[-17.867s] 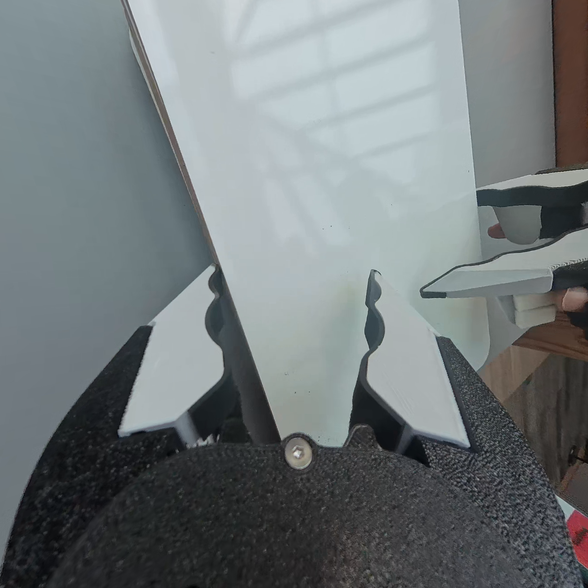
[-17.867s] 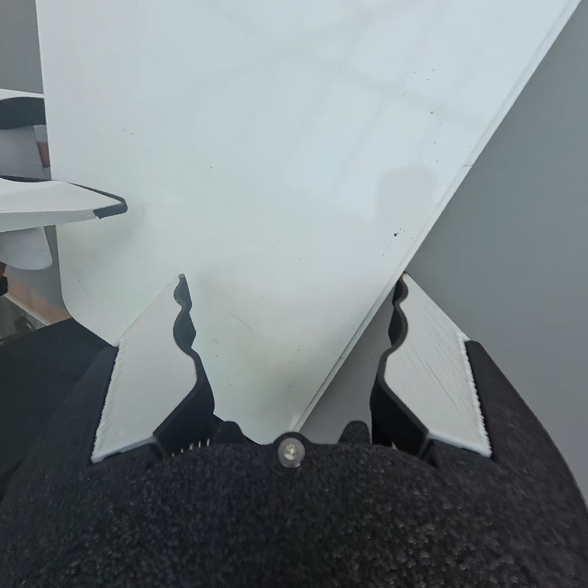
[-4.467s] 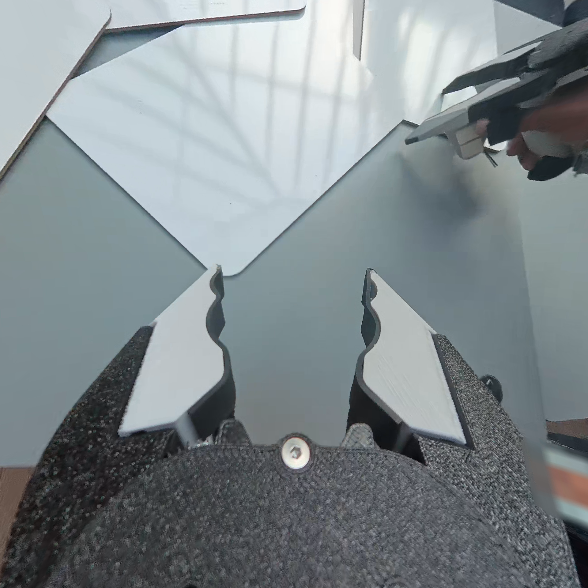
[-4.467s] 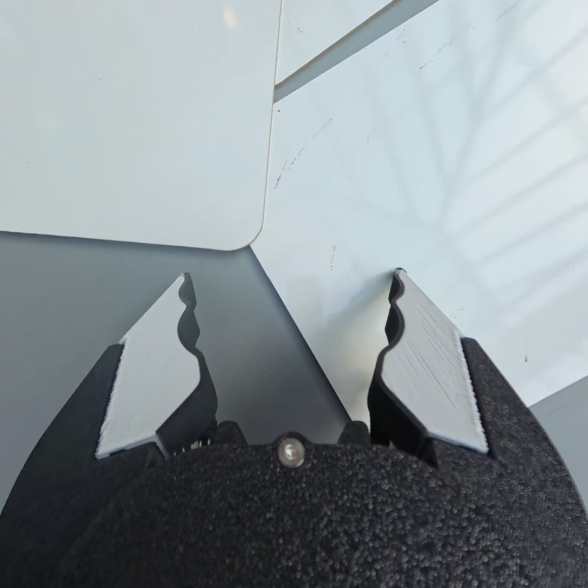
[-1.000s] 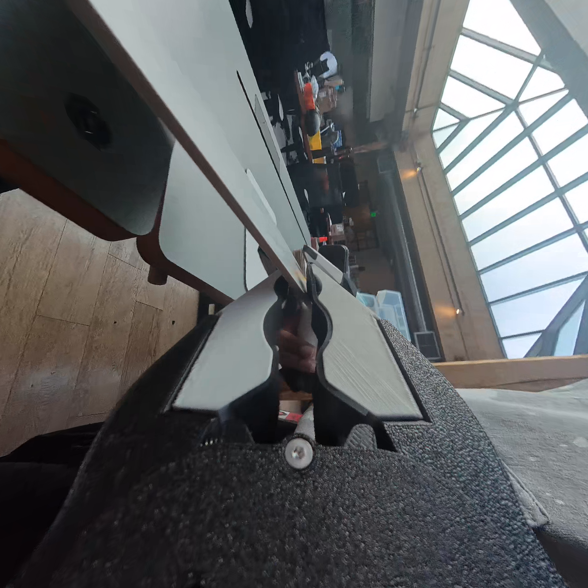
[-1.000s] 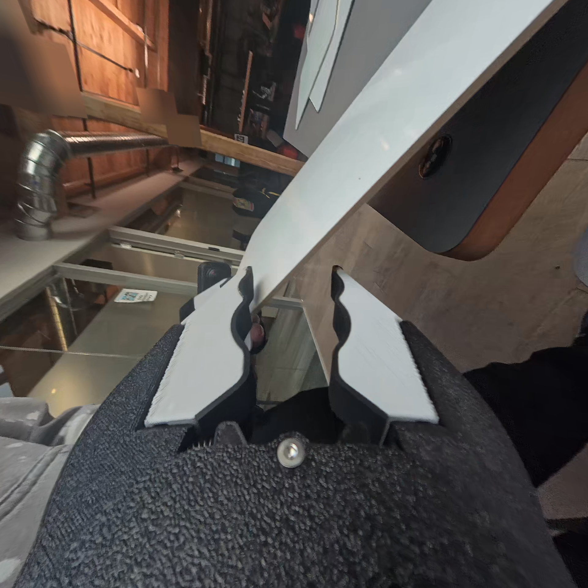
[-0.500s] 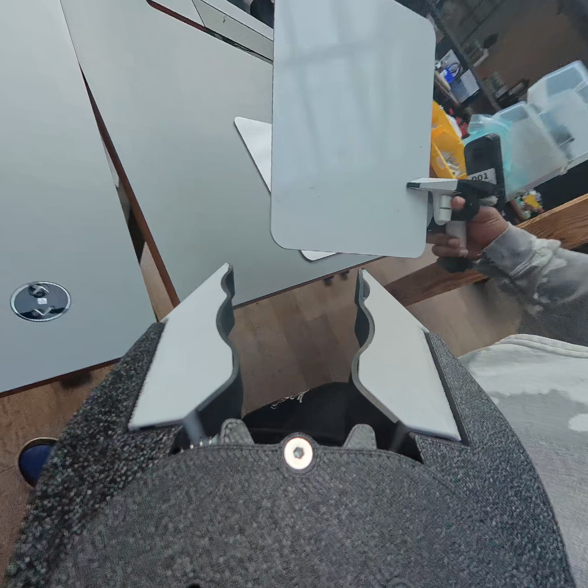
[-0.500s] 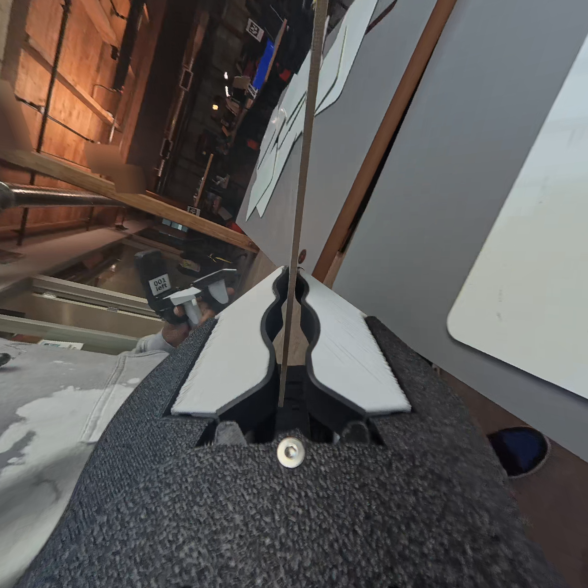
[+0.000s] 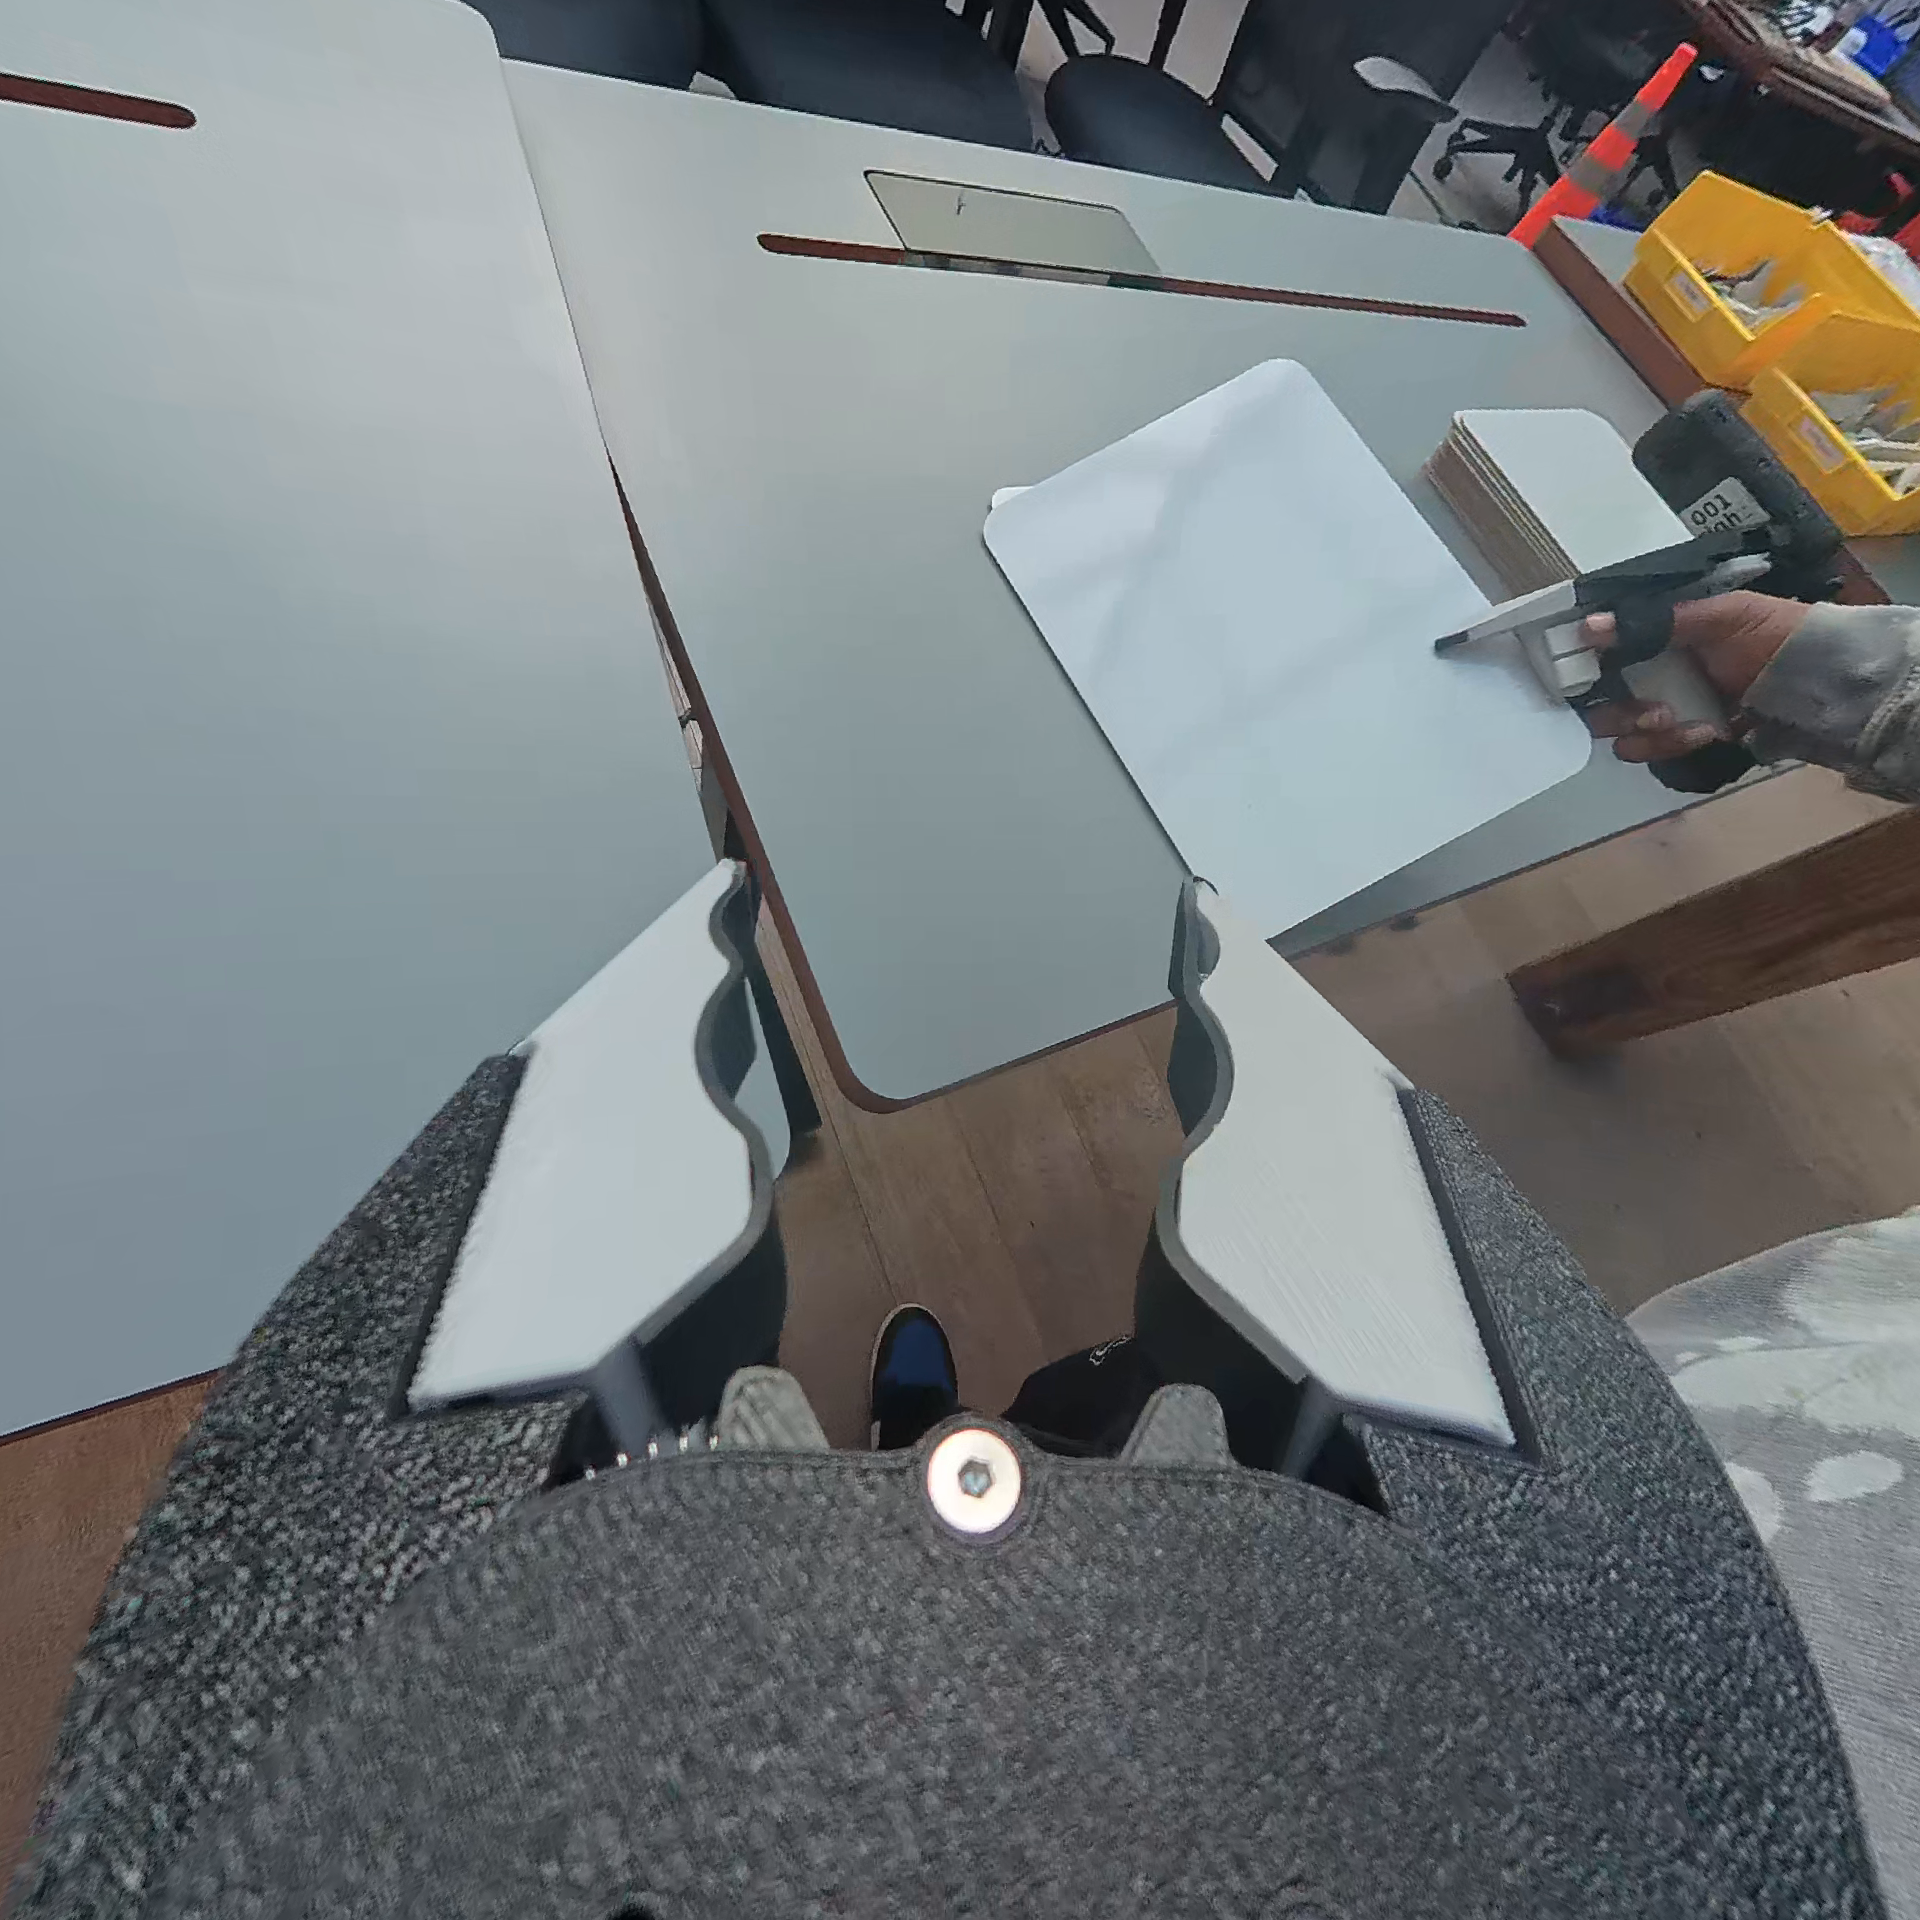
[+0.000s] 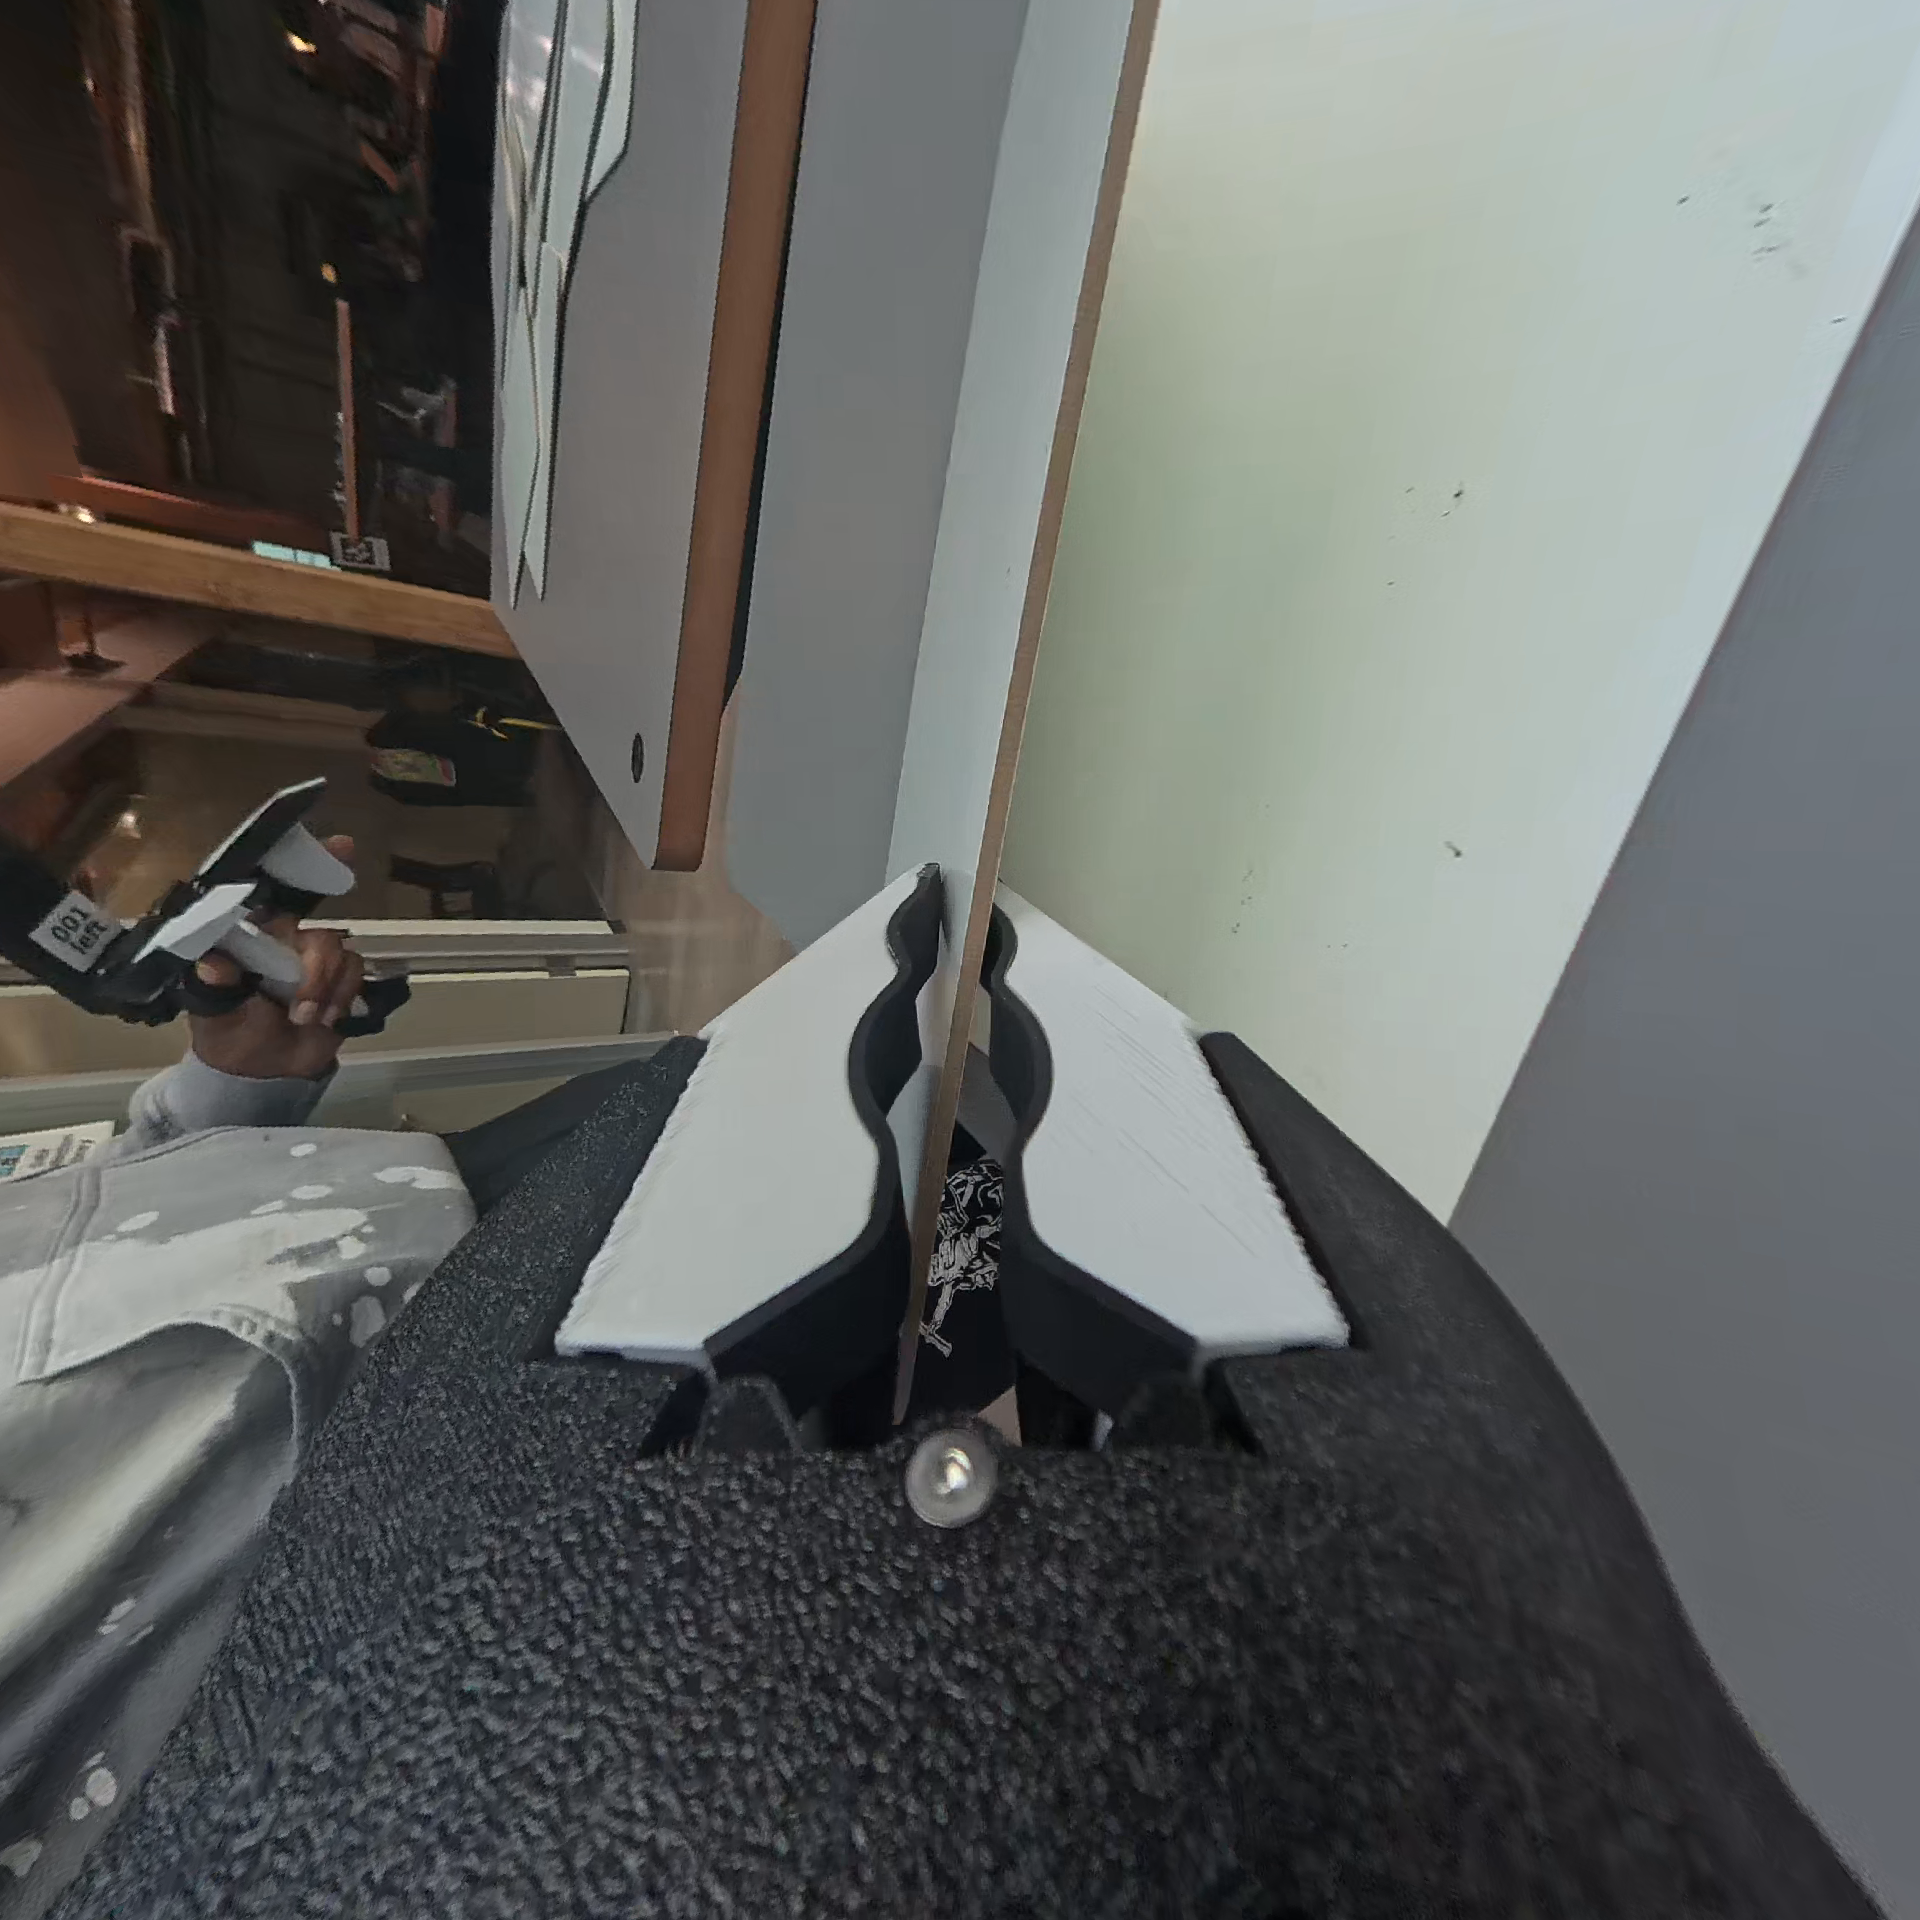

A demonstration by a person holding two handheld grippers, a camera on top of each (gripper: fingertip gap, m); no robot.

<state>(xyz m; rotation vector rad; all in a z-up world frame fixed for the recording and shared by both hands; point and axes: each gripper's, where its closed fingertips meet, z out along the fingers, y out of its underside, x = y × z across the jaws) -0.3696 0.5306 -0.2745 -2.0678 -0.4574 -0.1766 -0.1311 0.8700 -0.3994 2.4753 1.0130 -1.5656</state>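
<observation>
1. Right gripper [image 10: 961, 904] pinches the thin white rectangular board with rounded corners and a brown edge [image 10: 1403, 520], jaws pressed onto its near edge.
2. In the left wrist view this board [image 9: 1278, 634] lies over the near corner of the grey table top [image 9: 883, 520].
3. Left gripper [image 9: 961, 894] spread wide, holding nothing, above the wooden floor [image 9: 1039, 1143] off that table's corner.
4. Stack of similar white boards [image 9: 1527, 488] beside yellow plastic bins [image 9: 1787, 270].

The white board [image 9: 1278, 634] is a thin glossy panel with rounded corners and a brown edge, lying on the grey table [image 9: 914, 582] near its front edge. The right gripper [image 10: 961, 904] has its fingers [image 10: 779, 1122] pinched tight on the board's edge.
</observation>
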